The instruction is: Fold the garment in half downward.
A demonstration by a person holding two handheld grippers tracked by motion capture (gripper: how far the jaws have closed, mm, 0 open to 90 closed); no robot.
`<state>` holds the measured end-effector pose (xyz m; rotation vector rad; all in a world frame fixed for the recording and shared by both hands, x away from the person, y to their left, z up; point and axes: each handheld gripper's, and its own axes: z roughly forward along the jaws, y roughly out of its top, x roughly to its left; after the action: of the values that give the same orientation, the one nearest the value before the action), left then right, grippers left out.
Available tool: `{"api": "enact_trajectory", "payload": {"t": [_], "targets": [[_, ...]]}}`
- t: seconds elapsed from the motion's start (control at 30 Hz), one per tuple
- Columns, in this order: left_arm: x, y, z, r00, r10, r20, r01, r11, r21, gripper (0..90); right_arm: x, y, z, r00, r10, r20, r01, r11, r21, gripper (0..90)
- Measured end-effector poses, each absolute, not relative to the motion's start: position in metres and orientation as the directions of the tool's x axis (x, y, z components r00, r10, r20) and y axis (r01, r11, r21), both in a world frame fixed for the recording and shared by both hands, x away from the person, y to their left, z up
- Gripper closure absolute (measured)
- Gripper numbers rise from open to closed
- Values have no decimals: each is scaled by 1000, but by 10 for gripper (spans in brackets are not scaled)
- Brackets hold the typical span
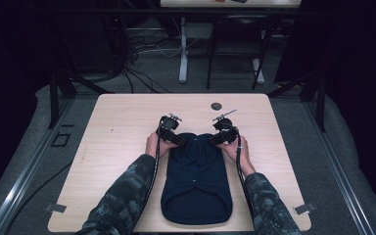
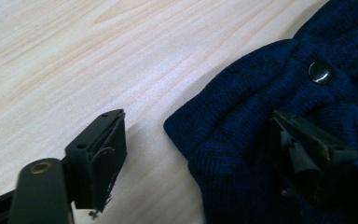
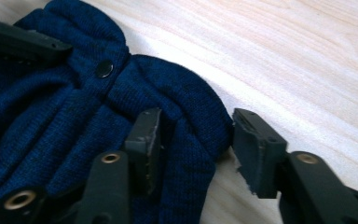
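Your navy knitted garment (image 1: 196, 181) lies flat on the pale wooden tabletop (image 1: 117, 127), near the middle and running toward your edge; its rounded hem is nearest you and its bunched top end points away from you. Your left gripper (image 1: 175, 138) sits at the top left corner of the garment and your right gripper (image 1: 220, 138) at the top right corner, with both hands resting just behind them.

In the left gripper view the fingers are spread wide; one finger (image 2: 100, 156) stands over bare wood just beside the cloth, the other (image 2: 307, 149) is over the knit, and the folded corner of the garment (image 2: 242, 140) lies between them, ungripped. A dark snap button (image 2: 320, 72) shows on the fabric beyond.

In the right gripper view your fingers are likewise apart; one finger (image 3: 144, 140) rests on the cloth, the other (image 3: 256, 149) is over the wood just beside the rounded fold, so the fold sits between them without being pinched; a snap button (image 3: 104, 69) shows farther along; the other gripper's finger (image 3: 25, 42) shows at the far corner.

A small dark round object (image 1: 217, 105) lies on the tabletop beyond the grippers, well apart from the garment.
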<state>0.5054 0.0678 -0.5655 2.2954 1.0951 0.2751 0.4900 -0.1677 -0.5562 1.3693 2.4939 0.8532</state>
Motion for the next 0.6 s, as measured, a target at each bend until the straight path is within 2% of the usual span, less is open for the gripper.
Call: {"api": "enact_trajectory", "payload": {"t": [0.07,0.2,0.3,0.33,0.6], "targets": [[504,68,-565,649,758,-59,640,-503,581,275,490,-166,-557,-566,816,119,719,418,555,566],[502,66,-565,665,744,-71,629,-506,590,396,489,-165,-557,-577,809,117,714,429,553,629],[500,66,-565,672,737,-68,620,-511,596,426,488,-165,-557,-581,805,121,714,433,550,655],[499,66,-565,680,730,-74,615,-513,599,464,488,-165,-557,-582,804,124,714,432,552,673],[498,65,-564,698,713,-60,592,-529,608,606,484,-164,-558,-581,806,113,703,427,568,712]]}}
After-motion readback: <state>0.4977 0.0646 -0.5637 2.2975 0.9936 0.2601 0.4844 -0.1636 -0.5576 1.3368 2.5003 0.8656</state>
